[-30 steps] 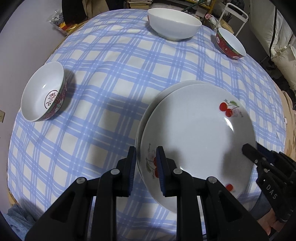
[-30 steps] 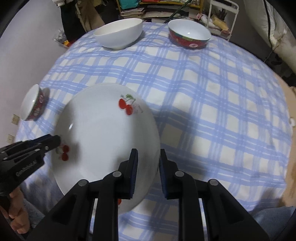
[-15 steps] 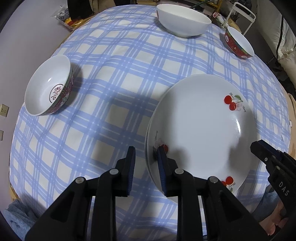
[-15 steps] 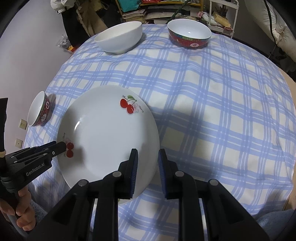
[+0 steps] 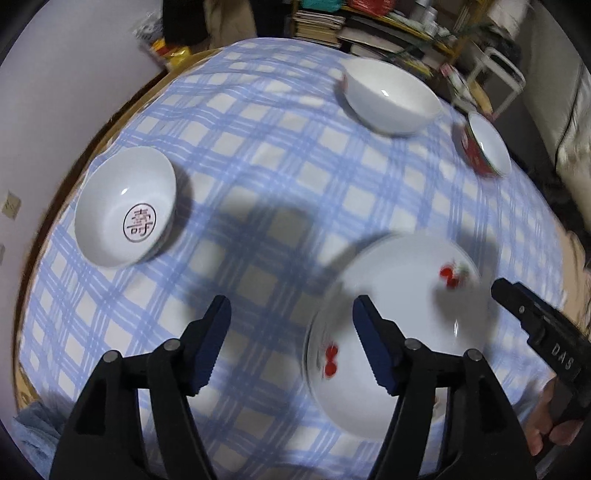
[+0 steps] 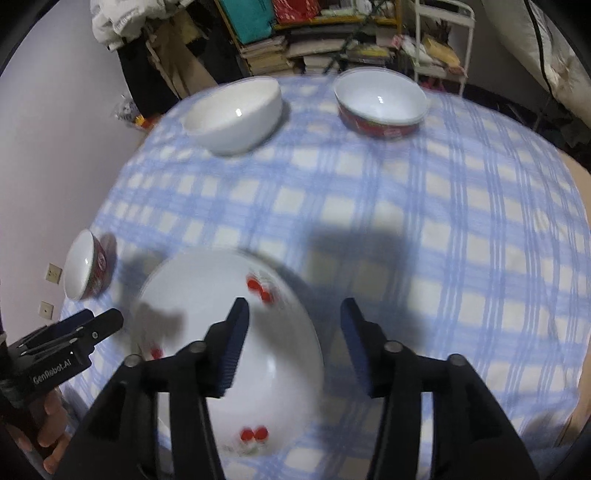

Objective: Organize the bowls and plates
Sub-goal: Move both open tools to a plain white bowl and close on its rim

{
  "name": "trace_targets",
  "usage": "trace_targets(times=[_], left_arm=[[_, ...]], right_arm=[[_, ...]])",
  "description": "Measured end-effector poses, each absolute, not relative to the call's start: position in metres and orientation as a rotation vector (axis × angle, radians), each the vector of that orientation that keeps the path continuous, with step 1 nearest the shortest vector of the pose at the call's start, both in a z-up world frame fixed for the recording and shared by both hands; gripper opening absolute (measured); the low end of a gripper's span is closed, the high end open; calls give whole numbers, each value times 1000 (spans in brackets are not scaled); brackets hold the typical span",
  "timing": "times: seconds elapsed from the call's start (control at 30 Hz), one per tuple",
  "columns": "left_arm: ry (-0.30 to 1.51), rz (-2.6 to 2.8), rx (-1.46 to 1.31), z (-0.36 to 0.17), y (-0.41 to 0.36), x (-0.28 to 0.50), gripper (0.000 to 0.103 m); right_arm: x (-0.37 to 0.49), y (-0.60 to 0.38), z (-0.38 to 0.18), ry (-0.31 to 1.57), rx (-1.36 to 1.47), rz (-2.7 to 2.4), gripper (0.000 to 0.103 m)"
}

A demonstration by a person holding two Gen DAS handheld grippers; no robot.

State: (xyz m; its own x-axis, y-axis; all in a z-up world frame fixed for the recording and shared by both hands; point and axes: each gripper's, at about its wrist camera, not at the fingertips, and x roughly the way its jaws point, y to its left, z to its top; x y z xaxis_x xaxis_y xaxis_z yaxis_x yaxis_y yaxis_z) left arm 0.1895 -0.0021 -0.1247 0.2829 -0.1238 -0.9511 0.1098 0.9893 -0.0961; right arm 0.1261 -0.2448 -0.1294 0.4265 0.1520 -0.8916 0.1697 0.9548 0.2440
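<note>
A white plate with red cherries (image 5: 406, 306) (image 6: 192, 295) lies on the blue checked tablecloth (image 5: 280, 155), blurred by motion. My left gripper (image 5: 291, 332) hovers over the plate's left rim with its jaws opening. That rim shows in the gap below them, and the pads are clear of it. My right gripper (image 6: 293, 332) hangs over the plate's right rim, jaws opening too, with nothing pressed between the pads. Three bowls stand apart: a white bowl with a red character inside (image 5: 125, 206) (image 6: 86, 266), a plain white bowl (image 5: 391, 96) (image 6: 236, 114) and a red-sided bowl (image 5: 484, 147) (image 6: 380, 103).
A person's hands hold both gripper handles at the near table edge. Behind the round table are bookshelves (image 6: 303, 40), a white wire rack (image 6: 443, 33) and hanging clothes (image 6: 122, 22). A wall stands to the left.
Both grippers have opened, let go of the cherry plate's rims and drawn up and back. The plate, first held tilted over another plate, now rests flat on it.
</note>
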Motion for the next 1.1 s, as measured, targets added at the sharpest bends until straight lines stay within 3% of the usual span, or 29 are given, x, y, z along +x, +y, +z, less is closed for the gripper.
trace_targets(times=[0.23,0.37,0.5,0.67,0.8,1.1], left_arm=[[1269,-133,-66,-114,3,242,68],[1256,-127,-53,-105,-1,274,70],[1195,-126,11,-94,-16,308,82],[1161,-150,-18,-91,-31,347,86],[1169,-160,-39,-98,-41,377,86],[1252,-136,-71,-132,-51,412,86]], right_arm=[[170,-244,-110,1064,316,34,71],[207,-244,-101,1042,253,30,90],[240,-246,-94,1036,201,50,92],[278,-250,-90,1023,163,60,93],[307,-255,-93,1033,131,57,99],[348,-270,-114,1069,205,35,99]])
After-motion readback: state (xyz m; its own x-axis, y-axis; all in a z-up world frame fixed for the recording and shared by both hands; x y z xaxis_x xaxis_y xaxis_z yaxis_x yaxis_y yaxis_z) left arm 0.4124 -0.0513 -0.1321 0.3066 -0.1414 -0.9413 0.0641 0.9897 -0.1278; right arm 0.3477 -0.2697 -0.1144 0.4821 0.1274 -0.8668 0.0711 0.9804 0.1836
